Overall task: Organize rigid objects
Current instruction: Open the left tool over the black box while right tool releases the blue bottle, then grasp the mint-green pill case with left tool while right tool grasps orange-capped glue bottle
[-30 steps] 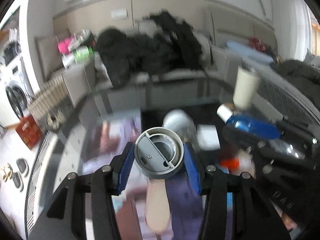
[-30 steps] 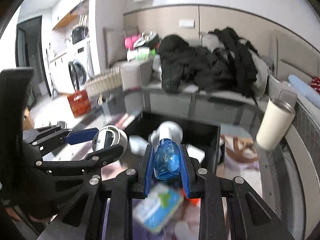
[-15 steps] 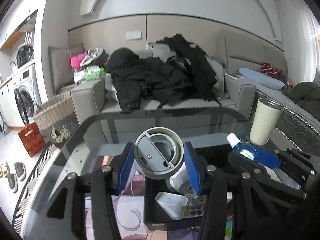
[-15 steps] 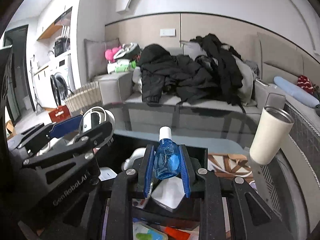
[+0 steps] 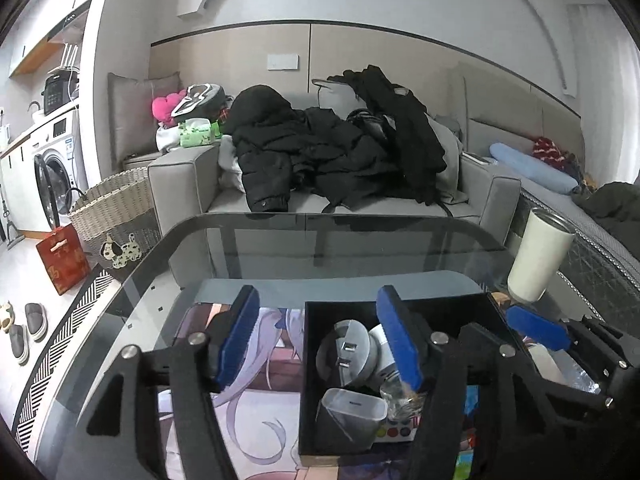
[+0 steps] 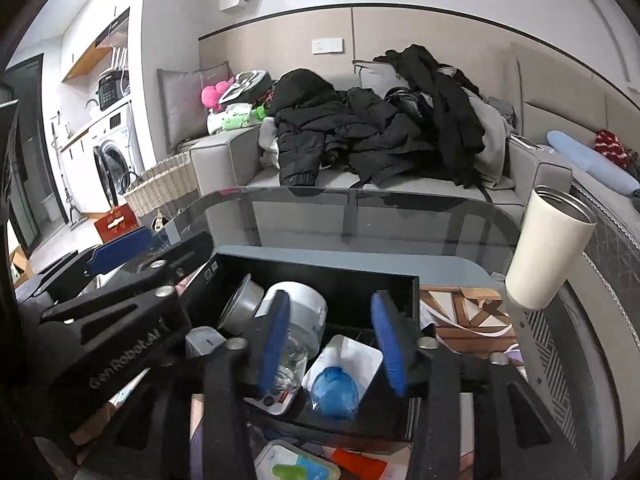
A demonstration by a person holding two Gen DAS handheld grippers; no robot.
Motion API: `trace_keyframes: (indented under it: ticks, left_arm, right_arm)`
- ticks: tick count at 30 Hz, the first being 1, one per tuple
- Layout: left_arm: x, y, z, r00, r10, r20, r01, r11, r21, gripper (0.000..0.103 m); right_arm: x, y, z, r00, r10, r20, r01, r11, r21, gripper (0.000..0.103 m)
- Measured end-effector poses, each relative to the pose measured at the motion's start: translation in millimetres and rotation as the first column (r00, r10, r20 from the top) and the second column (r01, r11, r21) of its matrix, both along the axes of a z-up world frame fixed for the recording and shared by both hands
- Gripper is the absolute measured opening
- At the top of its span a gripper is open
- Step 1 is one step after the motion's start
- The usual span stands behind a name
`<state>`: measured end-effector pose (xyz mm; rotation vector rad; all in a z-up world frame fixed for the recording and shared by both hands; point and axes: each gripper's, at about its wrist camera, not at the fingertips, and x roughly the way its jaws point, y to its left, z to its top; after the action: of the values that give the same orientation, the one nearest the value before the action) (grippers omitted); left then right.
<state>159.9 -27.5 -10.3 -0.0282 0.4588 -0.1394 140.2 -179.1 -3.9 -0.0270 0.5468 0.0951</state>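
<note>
A black open box (image 5: pixel 440 305) (image 6: pixel 360 276) stands on the glass table and holds several items. The grey cup lid (image 5: pixel 347 352) (image 6: pixel 242 307) lies in it on edge. The blue bottle (image 6: pixel 334 392) lies in it near the front, on a white square item (image 6: pixel 352 360). A grey-white cylinder (image 6: pixel 304 308), a clear jar (image 6: pixel 291 364) and a grey charger block (image 5: pixel 352 410) are also inside. My left gripper (image 5: pixel 320 340) is open and empty, over the box's left wall. My right gripper (image 6: pixel 330 340) is open and empty above the box.
A white tumbler (image 5: pixel 538 254) (image 6: pixel 548 246) stands on the table at the right. A printed mat (image 5: pixel 256 412) lies under the box. A packet (image 6: pixel 298 464) and a red item (image 6: pixel 360 462) lie in front of it. A sofa (image 5: pixel 320 200) piled with black clothes lies behind the table.
Both grippers have opened. The grey lid left my left gripper and the blue bottle left my right gripper; both now lie in the black box.
</note>
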Motion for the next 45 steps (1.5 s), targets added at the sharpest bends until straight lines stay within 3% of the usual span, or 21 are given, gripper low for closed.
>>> trace_keyframes:
  ticks: [9, 15, 20, 24, 26, 31, 36, 45]
  left_arm:
    - [-14.7, 8.3, 12.3, 0.999, 0.004, 0.041, -0.003, 0.999, -0.034, 0.069]
    - [-24.9, 16.5, 14.9, 1.0, 0.021, 0.012, -0.021, 0.998, -0.053, 0.071]
    - [-36.9, 20.0, 12.9, 0.996, 0.01, -0.086, -0.015, 0.998, -0.061, 0.073]
    - [-47.3, 11.2, 6.3, 0.981, -0.013, -0.195, 0.004, 0.999, -0.044, 0.077]
    - [-53.4, 3.5, -1.1, 0.967, -0.038, -0.251, 0.028, 0.999, -0.041, 0.077]
    - [-55.2, -24.5, -24.1, 0.916, -0.097, -0.388, 0.097, 0.995, -0.019, 0.077]
    - [-62.1, -46.7, -30.0, 0.909, -0.136, -0.395, 0.151, 0.988, 0.007, 0.077]
    - [-56.4, -55.5, -54.5, 0.87, -0.15, -0.469, 0.176, 0.984, 0.011, 0.077]
  right_arm:
    - [-10.6, 5.8, 12.5, 0.998, 0.004, 0.059, -0.004, 1.0, -0.001, 0.048]
    - [-20.6, -1.3, 23.2, 0.998, 0.003, 0.069, -0.004, 1.0, 0.014, 0.048]
    - [-37.9, -20.4, 33.8, 0.996, 0.0, 0.093, 0.001, 1.0, -0.008, 0.048]
    - [-47.0, -36.9, 31.5, 1.0, -0.003, 0.02, 0.004, 1.0, -0.014, 0.049]
    - [-48.7, -44.1, 21.3, 0.998, 0.01, -0.06, -0.013, 0.999, -0.038, 0.05]
    - [-47.3, -64.6, -12.9, 0.969, 0.032, -0.247, -0.035, 0.999, -0.009, 0.05]
    - [-50.6, -66.9, -38.1, 0.944, 0.07, -0.323, -0.087, 0.995, -0.039, 0.049]
    - [-45.3, -66.4, -65.0, 0.898, 0.135, -0.418, -0.132, 0.991, 0.035, 0.047]
